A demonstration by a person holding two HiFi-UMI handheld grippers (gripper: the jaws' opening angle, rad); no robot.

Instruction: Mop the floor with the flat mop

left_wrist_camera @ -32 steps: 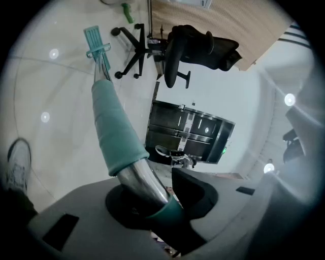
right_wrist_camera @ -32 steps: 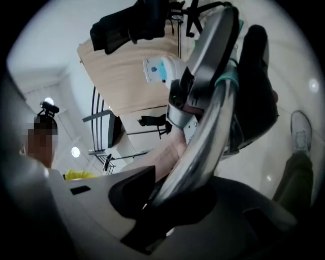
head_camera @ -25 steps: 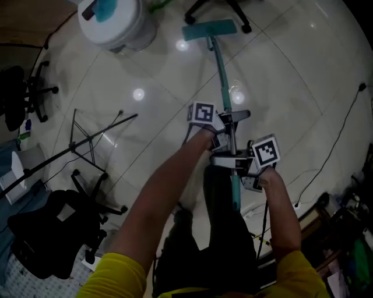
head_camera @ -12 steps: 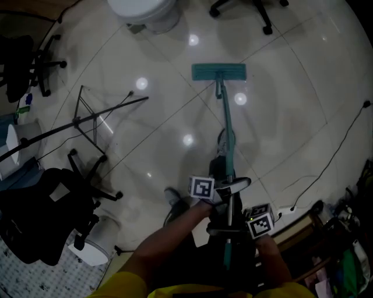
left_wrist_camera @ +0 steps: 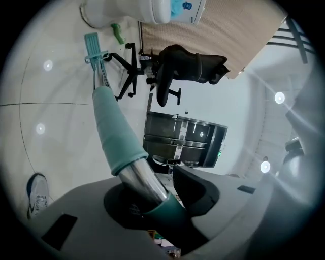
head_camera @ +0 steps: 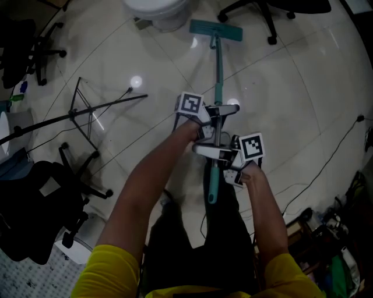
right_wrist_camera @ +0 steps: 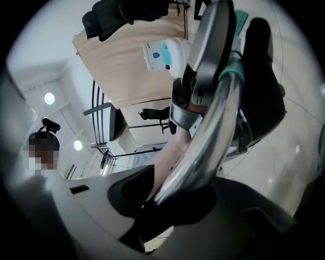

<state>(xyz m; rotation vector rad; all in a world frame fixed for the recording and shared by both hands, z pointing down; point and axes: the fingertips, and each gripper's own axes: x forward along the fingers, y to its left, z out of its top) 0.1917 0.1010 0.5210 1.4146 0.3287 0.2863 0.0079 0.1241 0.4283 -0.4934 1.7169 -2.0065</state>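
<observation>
Ok, risks first, L to R. Black office chair and thin stand sit far left, well apart from the flat mop. Low risk unless a stroke swings wide that way. White tub is just beside the mop head at top; pushing further fwd/left prob knocks it. Chair base is just right of the head, same issue, castors could snag the pad. Cable lies across the floor on the right; wet pad over it = snag + elec hazard. Grip risk too: the pole is smooth metal where both grippers hold, so it could twist or slide under a hard push.

Pose: both forearms reach fwd and down, close together, grippers stacked along the pole.
- Left gripper: further along the pole toward the head. Fingers closed round the bare metal section between teal sleeves, no gap seen.
- Right gripper: just behind it, nearer the body. Fingers likewise clamped on the metal pole.

Teal pole end sticks out past the right gripper toward the legs. Mop head lies flat on the floor, far fwd, arms look approx at full reach.
</observation>
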